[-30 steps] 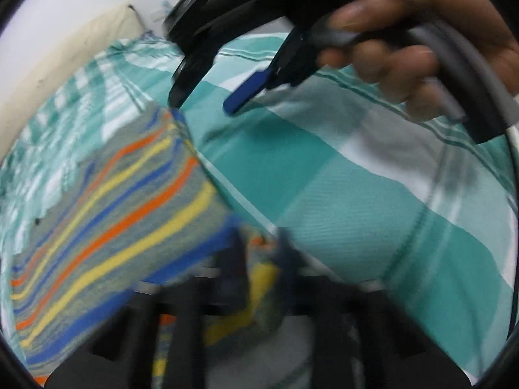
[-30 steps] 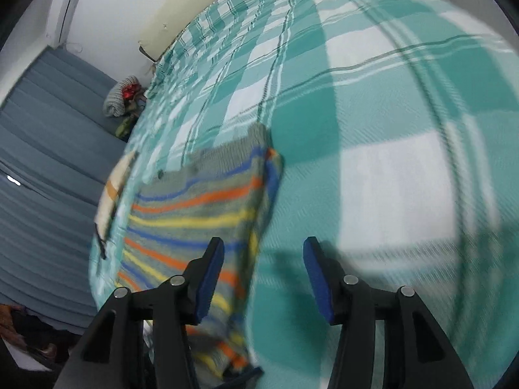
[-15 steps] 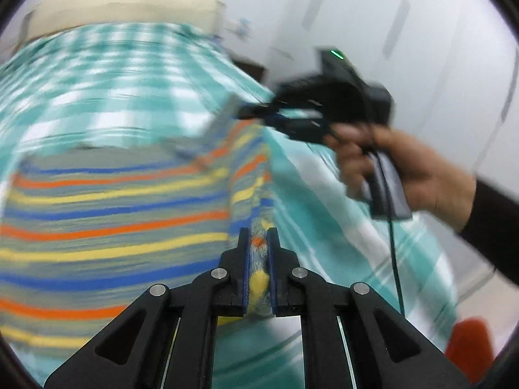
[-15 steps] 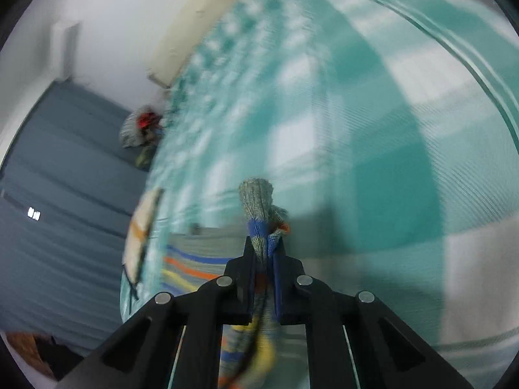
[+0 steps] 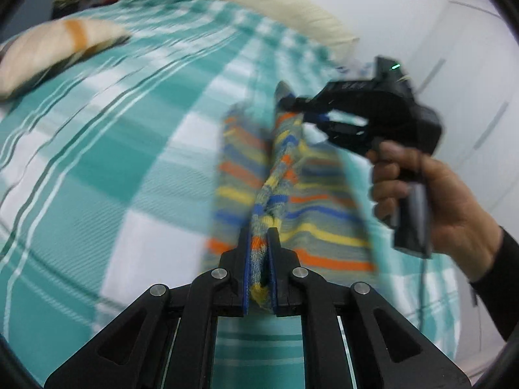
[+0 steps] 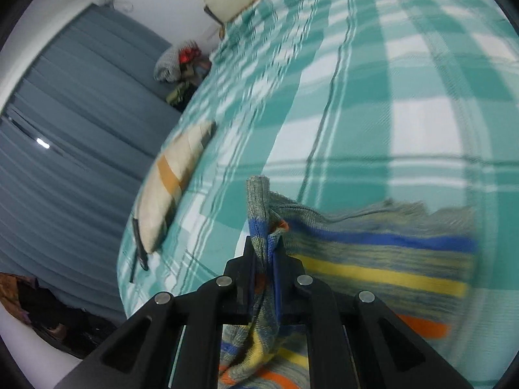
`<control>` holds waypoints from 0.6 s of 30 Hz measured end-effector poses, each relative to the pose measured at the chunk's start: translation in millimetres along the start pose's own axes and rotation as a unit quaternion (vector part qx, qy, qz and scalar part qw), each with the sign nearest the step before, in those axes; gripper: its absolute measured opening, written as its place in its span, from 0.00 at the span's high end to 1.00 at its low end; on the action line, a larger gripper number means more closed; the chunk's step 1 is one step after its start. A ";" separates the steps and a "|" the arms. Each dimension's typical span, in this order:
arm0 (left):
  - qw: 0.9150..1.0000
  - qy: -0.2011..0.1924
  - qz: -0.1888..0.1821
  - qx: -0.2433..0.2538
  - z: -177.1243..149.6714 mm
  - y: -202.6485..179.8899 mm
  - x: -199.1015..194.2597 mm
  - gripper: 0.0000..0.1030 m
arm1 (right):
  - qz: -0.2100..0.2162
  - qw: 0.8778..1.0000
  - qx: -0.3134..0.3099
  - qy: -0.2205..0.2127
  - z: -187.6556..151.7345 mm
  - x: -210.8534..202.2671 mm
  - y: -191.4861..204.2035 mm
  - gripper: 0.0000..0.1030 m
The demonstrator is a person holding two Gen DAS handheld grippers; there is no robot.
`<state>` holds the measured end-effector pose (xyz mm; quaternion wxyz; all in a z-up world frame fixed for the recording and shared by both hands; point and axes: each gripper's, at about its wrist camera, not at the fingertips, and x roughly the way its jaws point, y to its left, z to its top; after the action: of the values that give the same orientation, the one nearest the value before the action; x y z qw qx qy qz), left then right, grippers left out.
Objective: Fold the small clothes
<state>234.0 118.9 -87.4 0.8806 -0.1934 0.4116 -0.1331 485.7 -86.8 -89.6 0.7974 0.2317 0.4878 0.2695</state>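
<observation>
A grey knit garment (image 5: 324,223) with blue, yellow and orange stripes lies on the teal checked bed sheet (image 5: 113,149). One edge is lifted into a taut ridge between both grippers. My left gripper (image 5: 258,236) clamps the near end of that ridge; its jaws are opening slightly with the knit still pressed between the pads. Across the garment, a hand (image 5: 454,201) holds my right gripper (image 5: 308,113), pinching the far corner. In the right wrist view the right gripper (image 6: 264,246) grips a bunched corner of the garment (image 6: 373,253); its jaws are easing open too, cloth between them.
A cream pillow (image 5: 55,48) with an orange band lies on the sheet (image 6: 405,97), also seen as the pillow (image 6: 168,178) near the bed edge. A cream headboard (image 5: 292,9), grey curtains (image 6: 65,129) and a pile of clothes (image 6: 181,61) stand beyond the bed.
The right gripper, open a second ago, has shut on the garment's corner. Both grippers have lifted the edge and swept it across the garment; the left gripper has rolled.
</observation>
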 end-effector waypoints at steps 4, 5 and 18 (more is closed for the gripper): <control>0.998 0.014 0.035 -0.054 7.2 21.1 16.6 0.45 | 0.031 0.999 0.024 -0.008 -11.7 18.3 -3.8 0.42; 0.998 0.002 0.034 -0.058 7.7 24.6 8.5 0.42 | 0.033 0.999 0.029 -0.018 -16.7 10.2 -6.5 0.42; 0.995 0.061 0.032 0.070 37.2 -38.8 54.3 0.61 | -0.105 0.971 -0.216 0.000 -143.7 -106.7 23.5 0.64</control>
<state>293.9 71.6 -84.7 0.8692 -0.1098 0.4601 -0.1443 310.8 -123.9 -65.0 0.8523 0.0016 0.4395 0.2835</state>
